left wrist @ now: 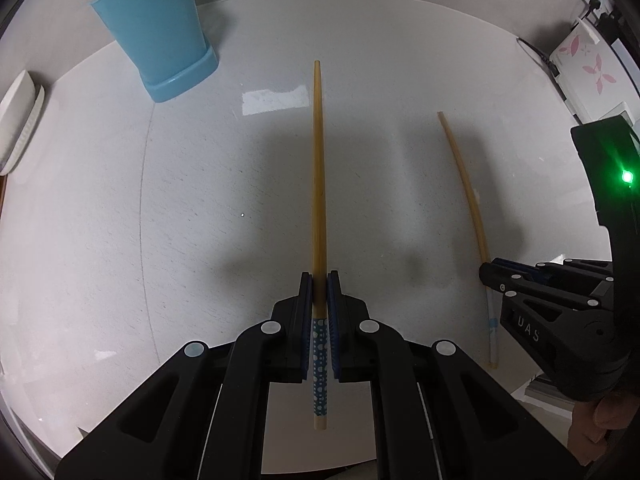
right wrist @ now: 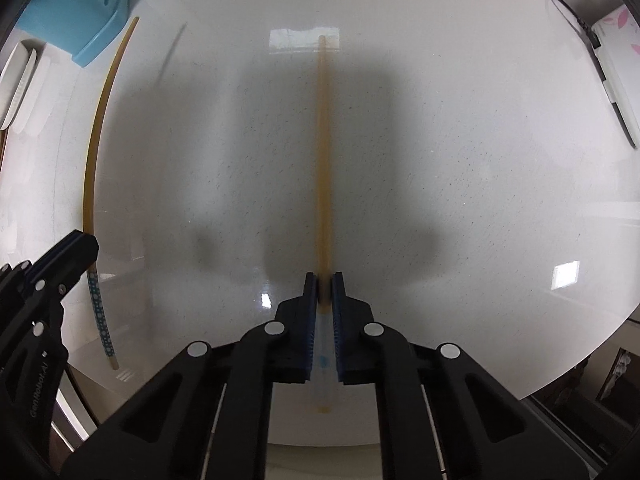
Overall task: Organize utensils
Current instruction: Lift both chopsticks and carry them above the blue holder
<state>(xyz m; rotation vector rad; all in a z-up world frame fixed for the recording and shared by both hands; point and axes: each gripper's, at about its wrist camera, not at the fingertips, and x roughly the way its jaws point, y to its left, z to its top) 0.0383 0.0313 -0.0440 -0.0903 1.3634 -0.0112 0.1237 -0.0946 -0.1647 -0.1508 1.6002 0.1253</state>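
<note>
My left gripper [left wrist: 319,278] is shut on a wooden chopstick [left wrist: 318,168] with a blue dotted handle, which points away from me above the white table [left wrist: 160,220]. To its right a second chopstick [left wrist: 468,188] is low over or on the table, and my right gripper [left wrist: 491,271] is closed around its handle end. In the right wrist view that chopstick [right wrist: 323,152] looks blurred between the pads of the right gripper [right wrist: 324,280]. At the left edge there, the left gripper [right wrist: 82,246] holds the first chopstick [right wrist: 90,160]. A blue utensil holder [left wrist: 156,36] with several chopsticks stands far left.
A white ribbed object [left wrist: 18,120] sits at the table's left edge. A white box with pink butterflies [left wrist: 588,64] and a black cable [left wrist: 536,52] are at the far right. The holder's perforated base [right wrist: 80,8] shows top left. A hand [left wrist: 600,420] grips the right tool.
</note>
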